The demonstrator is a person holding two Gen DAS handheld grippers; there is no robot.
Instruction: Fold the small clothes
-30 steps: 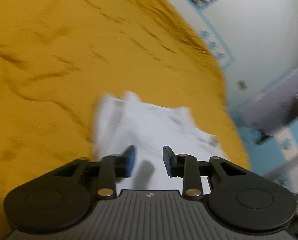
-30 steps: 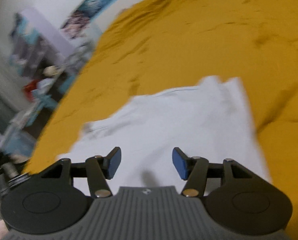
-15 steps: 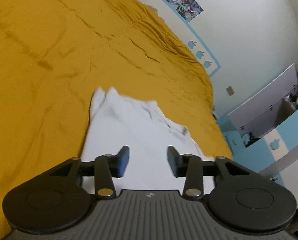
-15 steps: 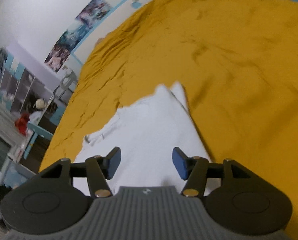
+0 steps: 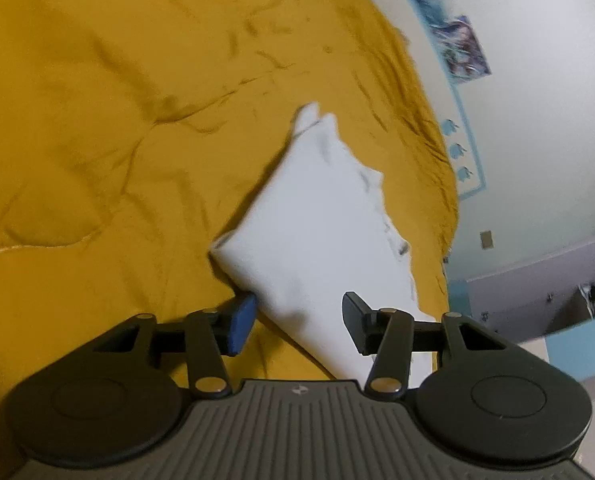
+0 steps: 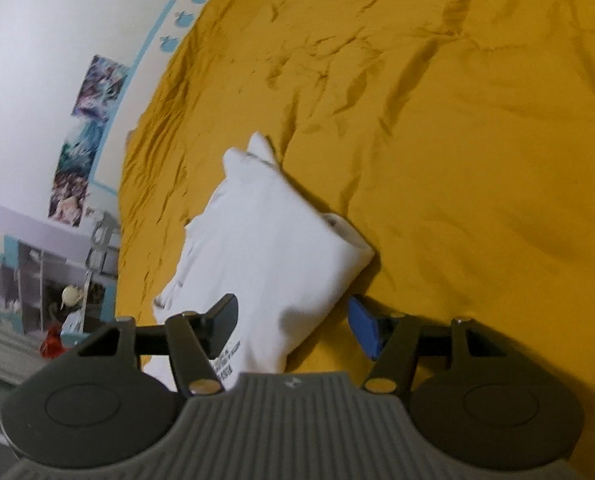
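1. Left tool [image 5: 297, 326]: its two fingers stand wide apart and grip nothing; the blue pad [image 5: 241, 328] of one finger sits over the yellow cover, and the dark finger on the other side sits over the white cloth.
2. Right tool [image 6: 291, 330]: its fingers are likewise spread apart with nothing between them; the dark finger lies over the near part of the cloth, and the blue pad [image 6: 363, 332] hangs over the yellow cover just beside the cloth's edge.
3. Whether either tool touches the fabric cannot be told from these views.
4. White garment [image 5: 317, 220]: it lies folded on the bed as a long, narrow shape that runs away from both tools, with two small points at its far end. In the right wrist view the garment [image 6: 265, 256] shows a rolled, doubled edge on the side toward the blue pad, and some small dark print near the dark finger, too blurred to read.
5. Bed cover [image 5: 97, 120]: mustard yellow and creased, it spreads out under and around the garment on all sides.
6. Wall [image 5: 537, 80]: pale, beyond the bed's far edge, with posters [image 6: 85, 140] and a light blue border strip.
7. Shelves [image 6: 37, 280]: seen in the right wrist view beside the bed, holding blurred small items, among them something red [image 6: 51, 342].
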